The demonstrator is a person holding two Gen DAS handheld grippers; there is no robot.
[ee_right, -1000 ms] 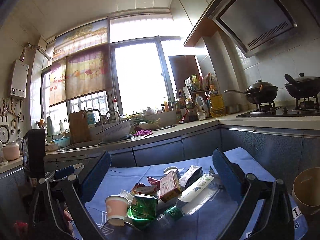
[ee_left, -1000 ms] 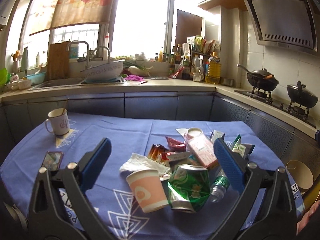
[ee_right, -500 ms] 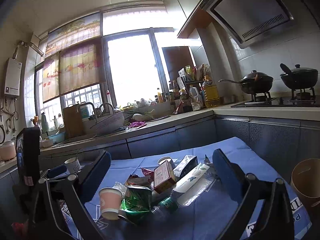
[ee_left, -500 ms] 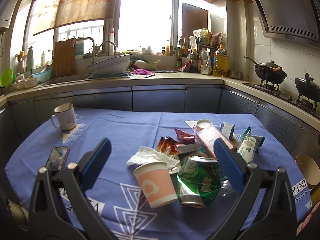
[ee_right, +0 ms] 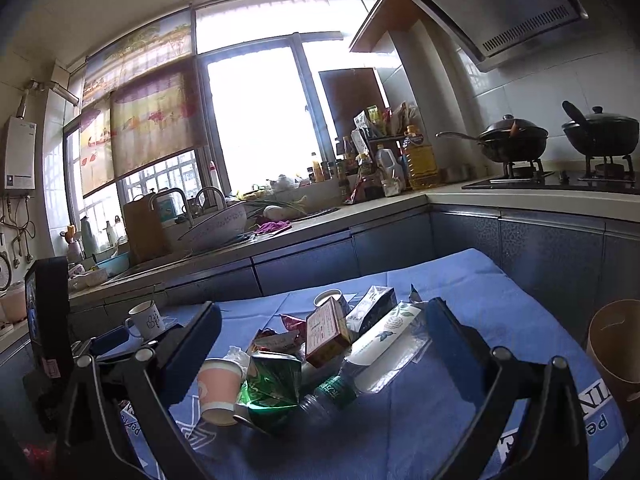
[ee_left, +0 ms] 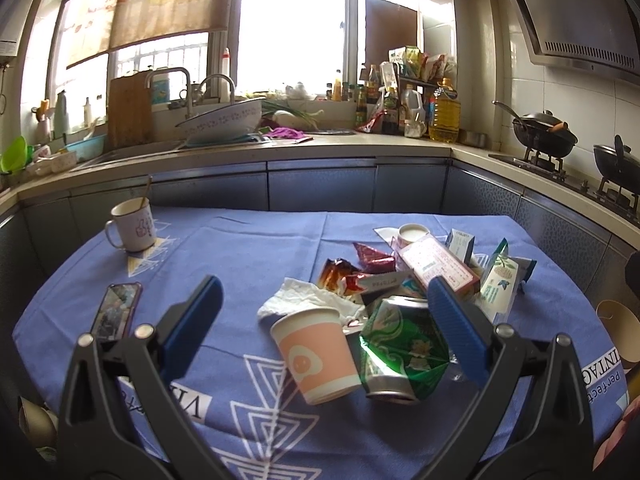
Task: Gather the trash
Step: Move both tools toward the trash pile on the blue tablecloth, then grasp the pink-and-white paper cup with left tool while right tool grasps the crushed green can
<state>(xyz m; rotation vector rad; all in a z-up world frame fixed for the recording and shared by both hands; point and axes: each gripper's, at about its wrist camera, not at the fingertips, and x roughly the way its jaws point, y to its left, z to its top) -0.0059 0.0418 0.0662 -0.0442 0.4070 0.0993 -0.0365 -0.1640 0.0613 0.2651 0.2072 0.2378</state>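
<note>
Trash sits heaped on the blue-clothed counter (ee_left: 256,248), right ahead of both my grippers. My left gripper (ee_left: 324,320) is spread wide, nothing held; between its fingers, nearest me, stands a pink paper cup (ee_left: 316,354), tilted, w/ a crushed green can (ee_left: 404,354) touching its right side, close to my right finger. Just beyond the cup lies a crumpled white tissue (ee_left: 308,300), then red snack wrappers (ee_left: 360,268), a pink carton (ee_left: 436,266) and a small white lid-topped cup (ee_left: 412,234) at the far end. A green-and-white pouch (ee_left: 500,284) lies past my right finger.

My right gripper (ee_right: 320,344) is also wide open and empty. Between its fingers I see the same pile: paper cup at the left, can beside it, a clear plastic bottle (ee_right: 340,390) lying on its side nearest me. Off to the left, well apart from the pile: a white mug (ee_left: 132,228) and a phone (ee_left: 116,310), the phone just beyond my left gripper's left finger. A brown paper bin (ee_right: 616,344) stands right of the counter edge.
</note>
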